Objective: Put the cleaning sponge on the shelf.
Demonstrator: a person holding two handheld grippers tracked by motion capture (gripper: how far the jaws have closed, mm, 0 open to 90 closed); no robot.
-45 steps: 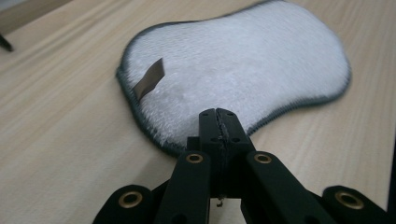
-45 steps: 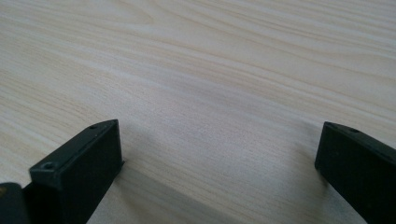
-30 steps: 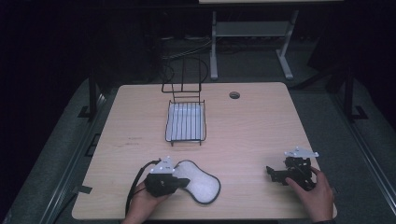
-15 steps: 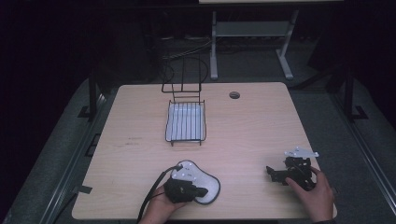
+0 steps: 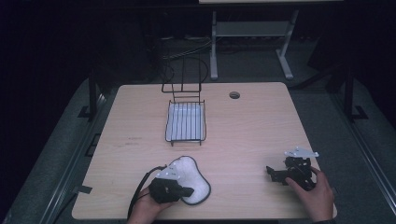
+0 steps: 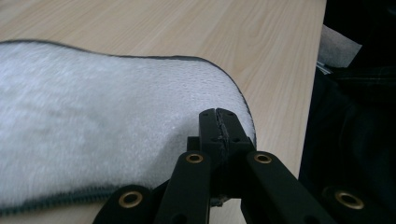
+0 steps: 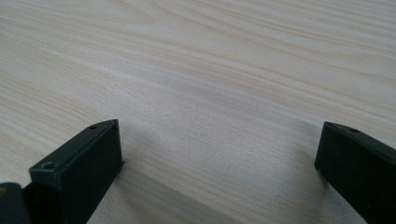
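Observation:
A white fleece pad with dark stitched edging lies flat near the table's front edge, left of centre. My left gripper rests on the pad's near side and points right. In the left gripper view the pad spreads out under the left gripper, whose jaws are pressed together, pinching a small ridge of fleece near the edge. My right gripper sits low at the front right, held by a hand. Its jaws stand wide apart over bare wood, as the right gripper view shows.
A black wire rack with an upright wire back stands at the table's middle rear. A round cable hole lies behind it to the right. The table's front edge runs close to the pad.
My left gripper came from the pad's left side onto the pad and its jaws now pinch the fleece. The pad has shifted slightly left. The right gripper has stayed put.

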